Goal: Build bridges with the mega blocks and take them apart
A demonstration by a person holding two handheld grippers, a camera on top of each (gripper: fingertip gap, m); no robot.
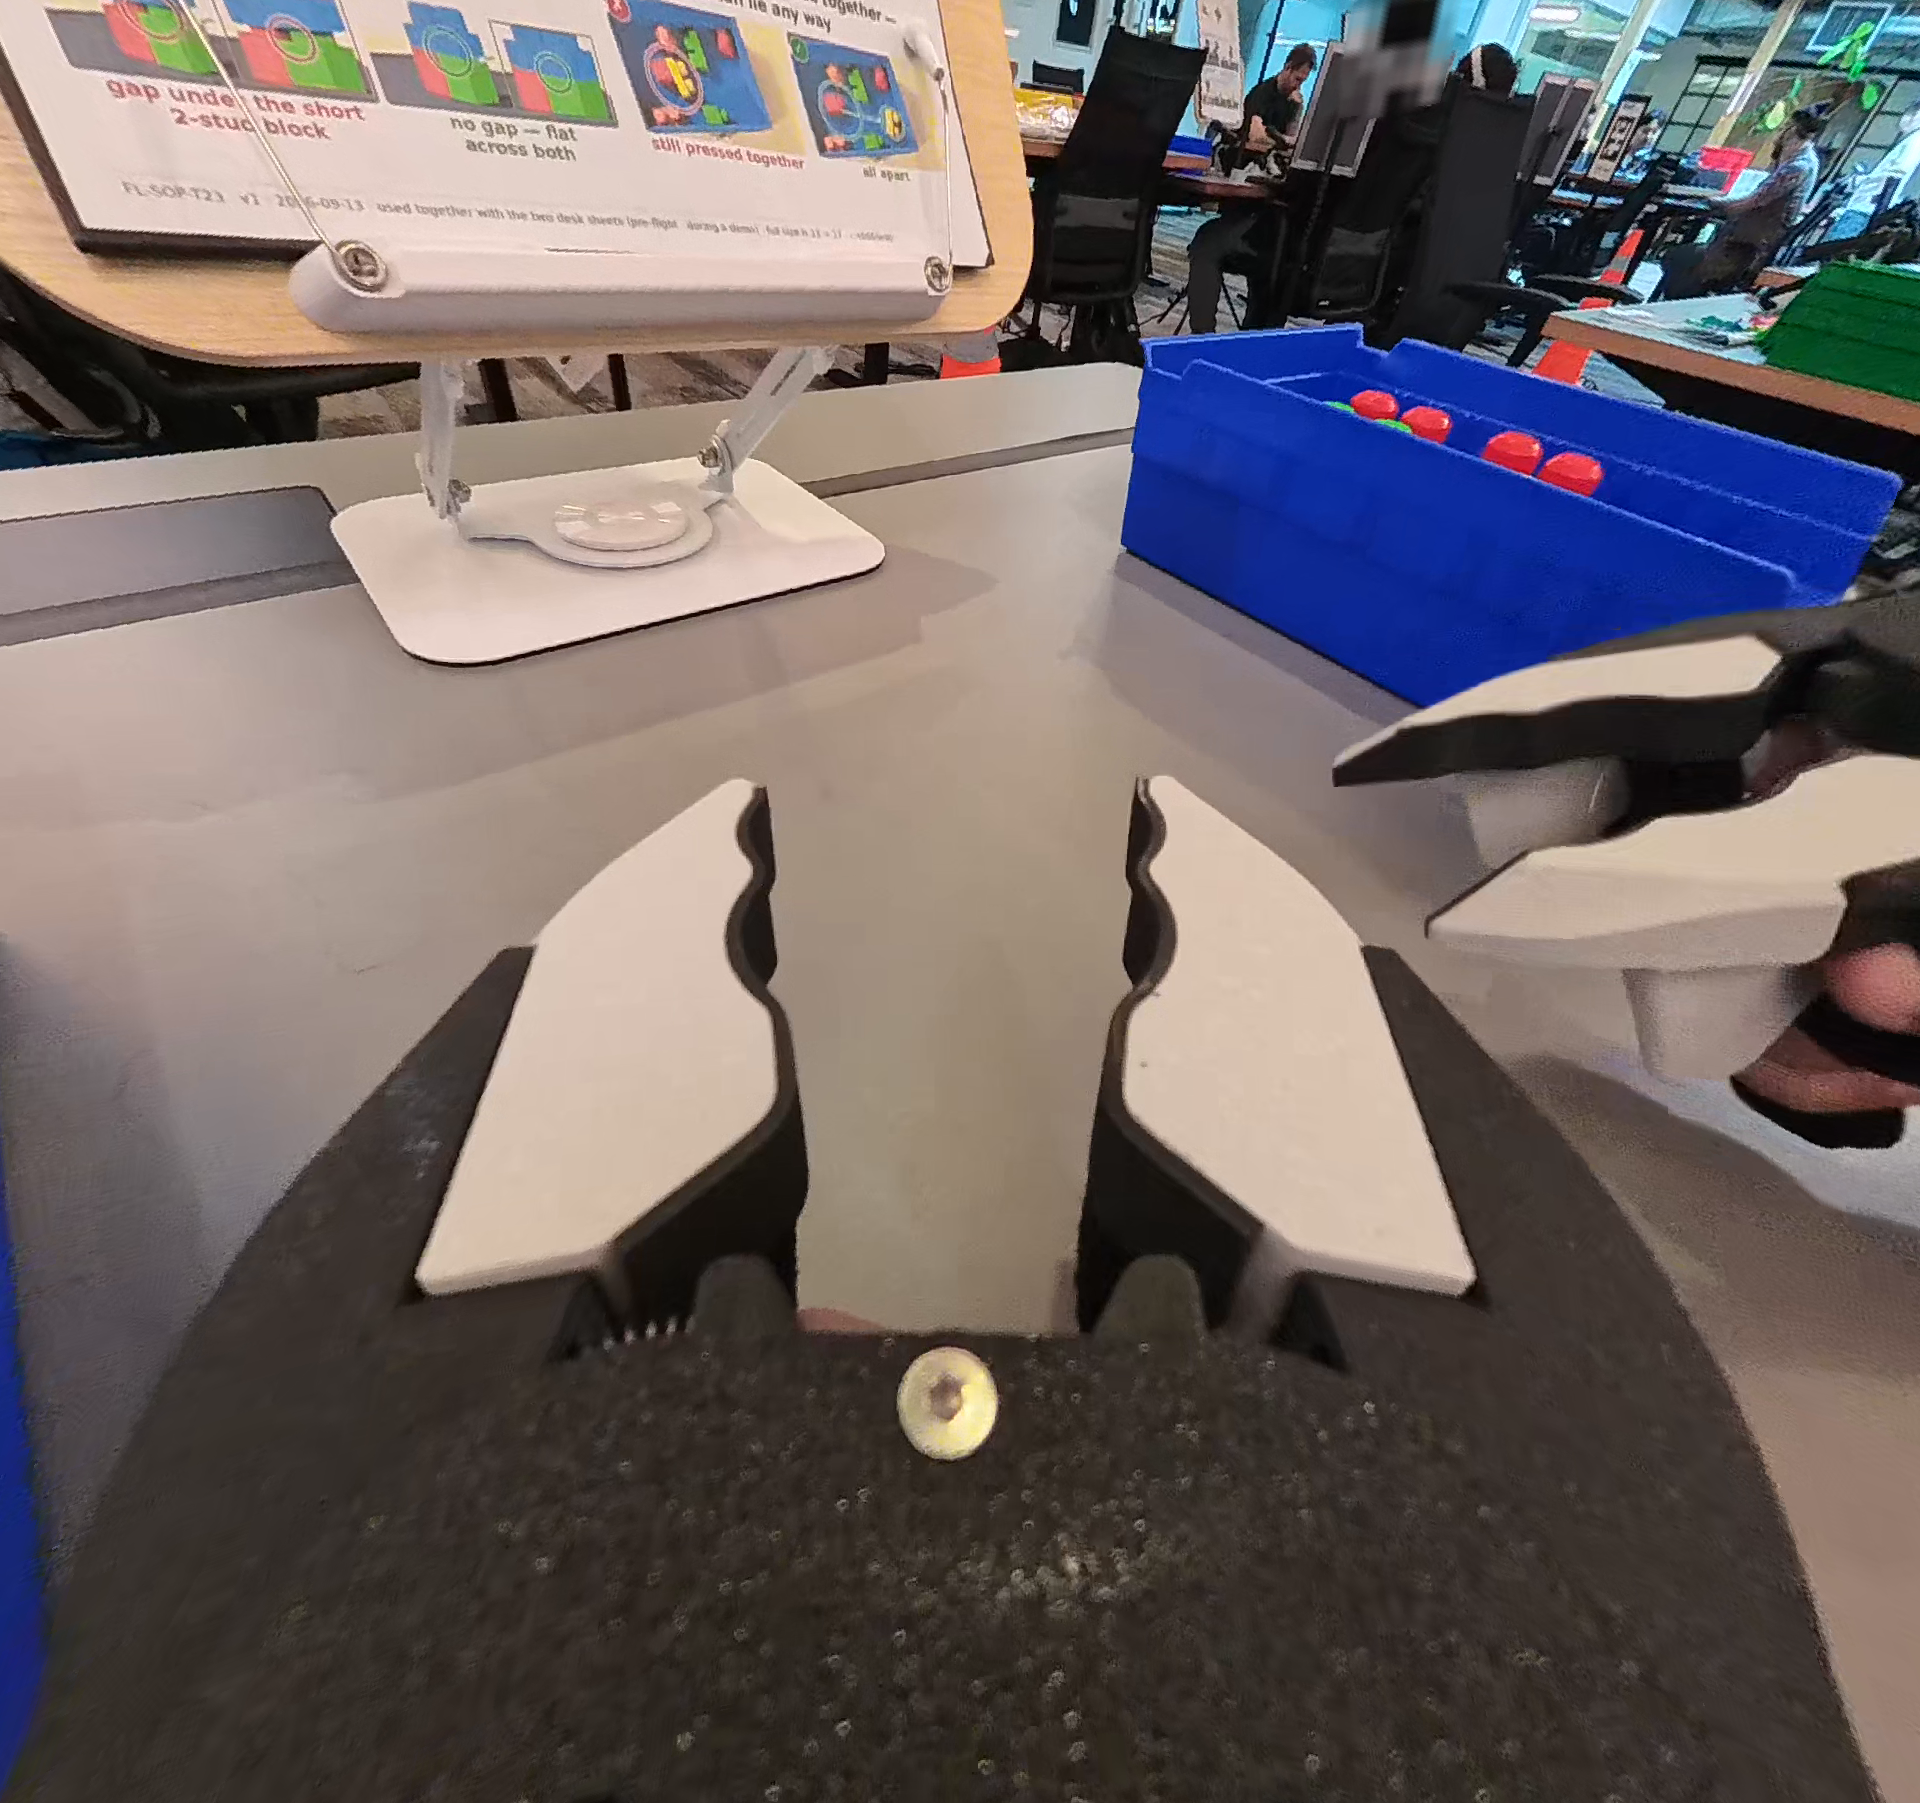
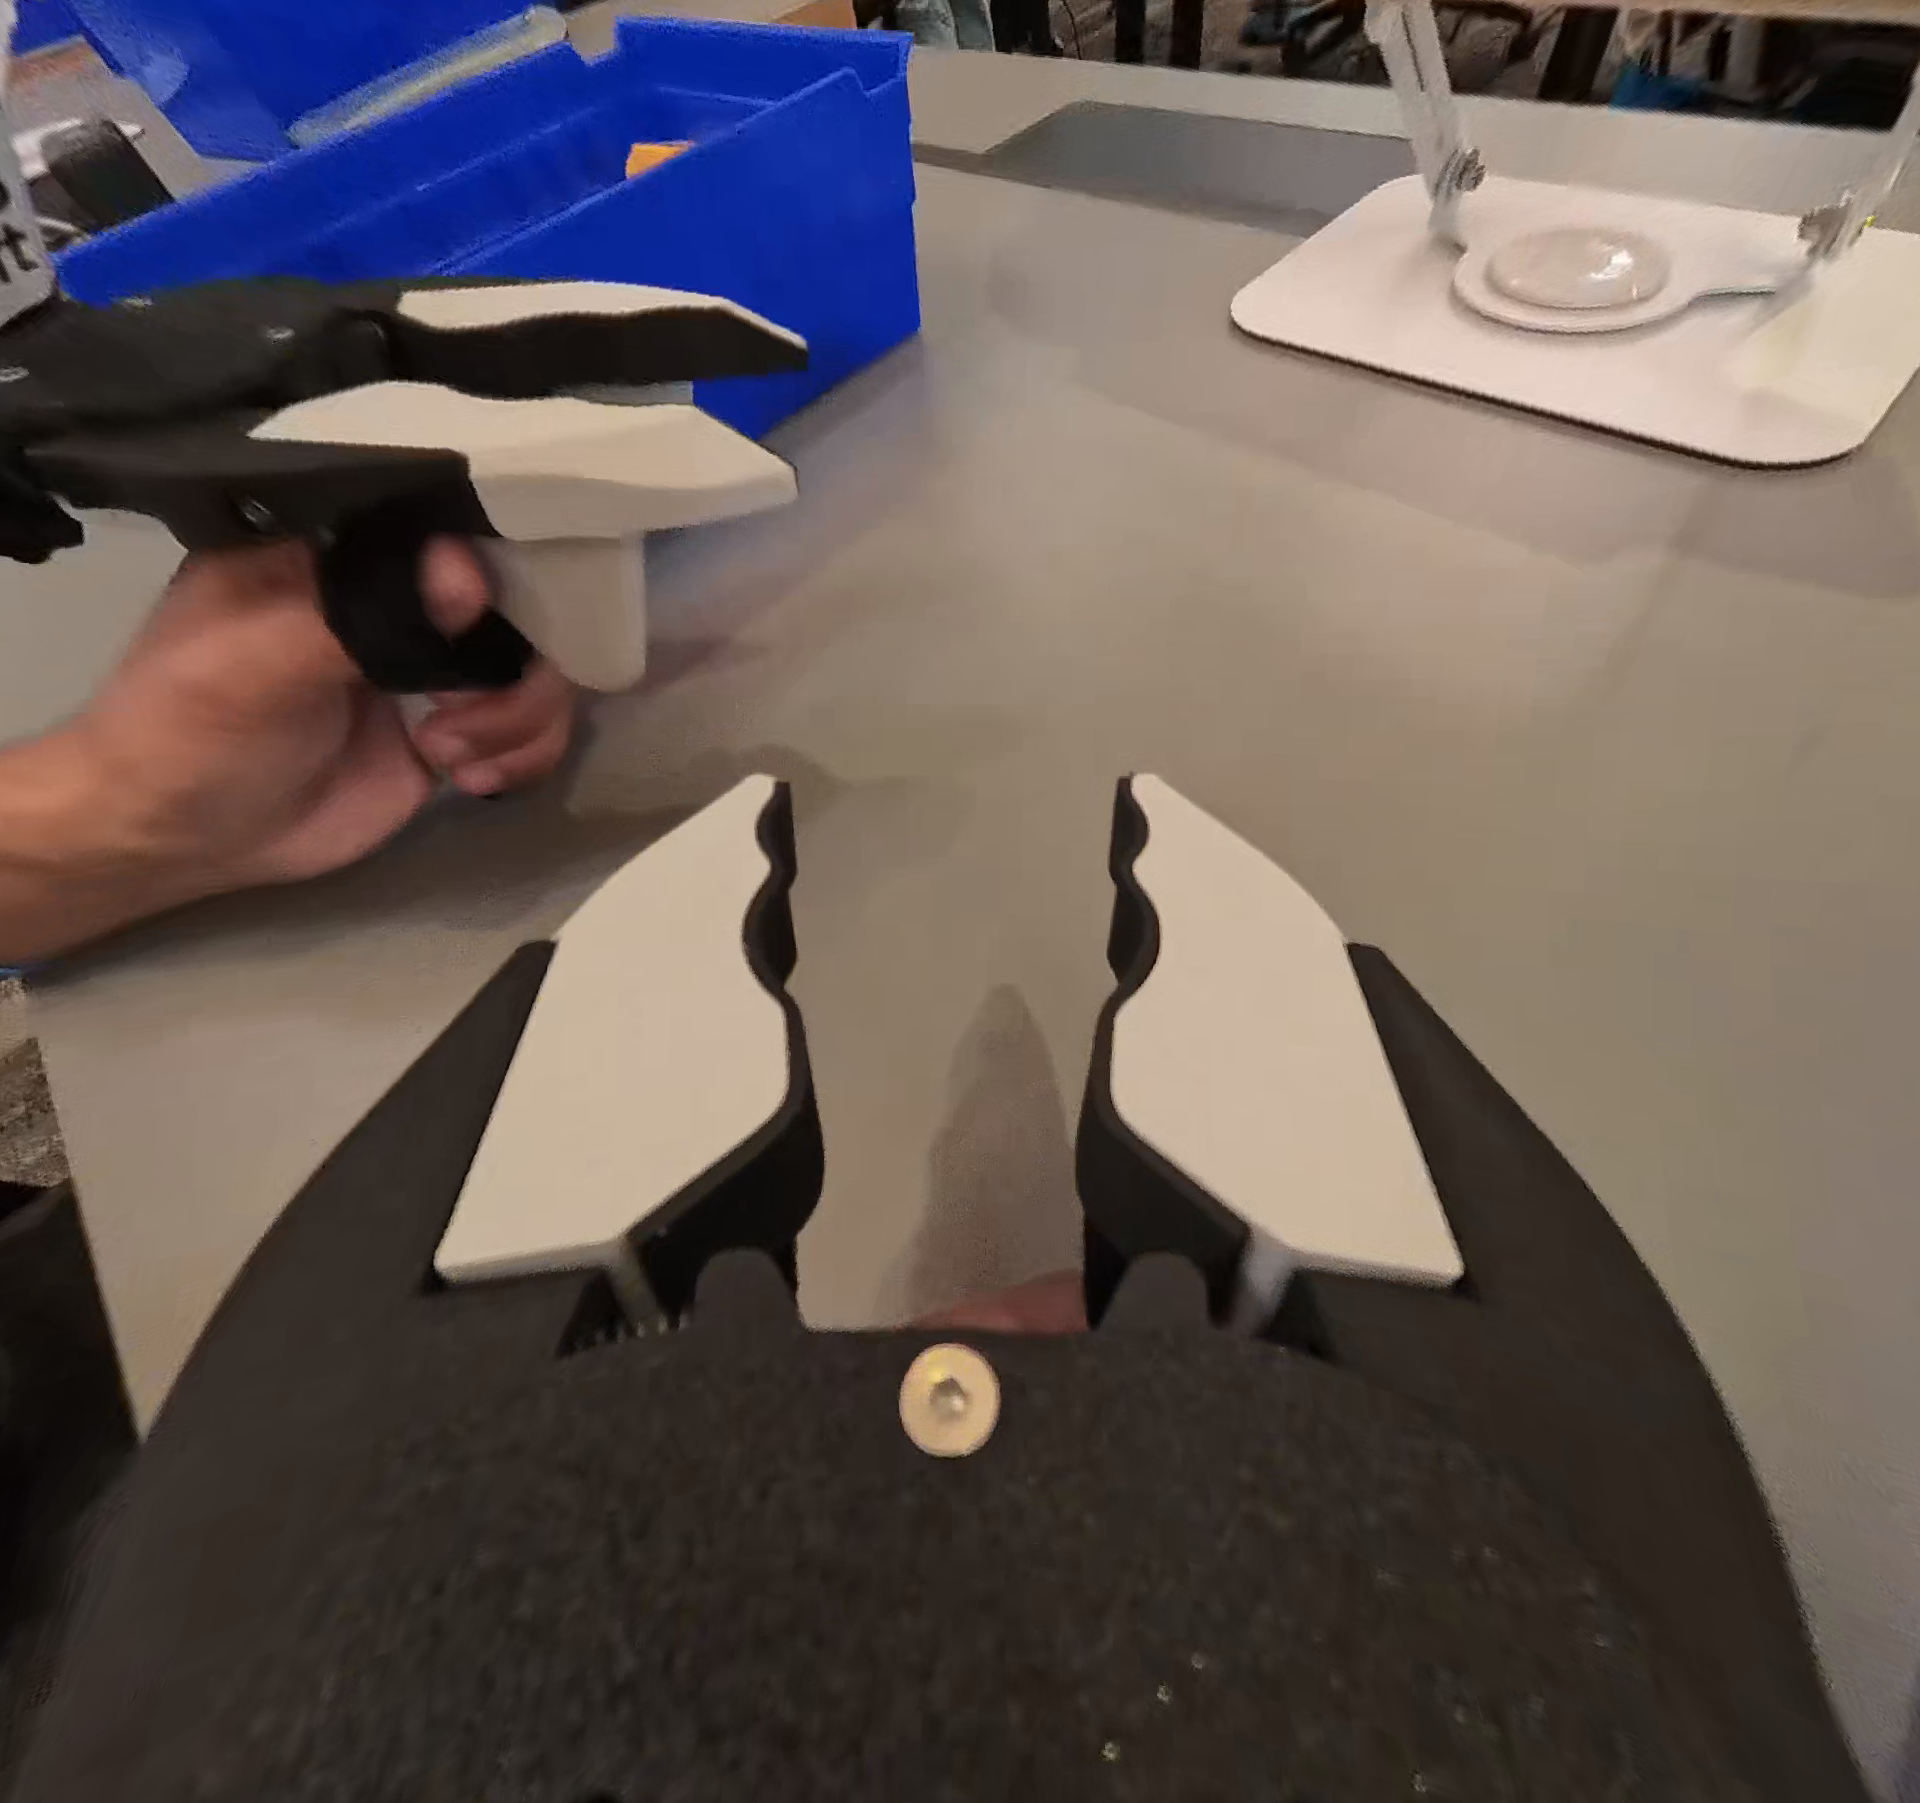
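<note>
The grey table [image 1: 260, 818] fills most of both views, bare between the two tools. At its far edge stands a white tilting stand [image 1: 613, 548] whose wooden board carries a printed instruction sheet [image 1: 499, 60] with coloured diagrams. To the right in the left wrist view sits a blue bin [image 1: 1434, 569] holding red mega blocks [image 1: 1512, 452] with a bit of green block [image 1: 1387, 423] beside them, all well apart from either tool. The right wrist view shows another blue bin [image 2: 727, 226] at the left of the table, with a small orange piece [image 2: 655, 156] inside. The left gripper [image 1: 951, 792] hovers over bare table, jaws spread and holding nothing. The right gripper [image 2: 951, 787] is likewise released and empty. A person's hand [image 2: 249, 714] holds the left tool's handle.
</note>
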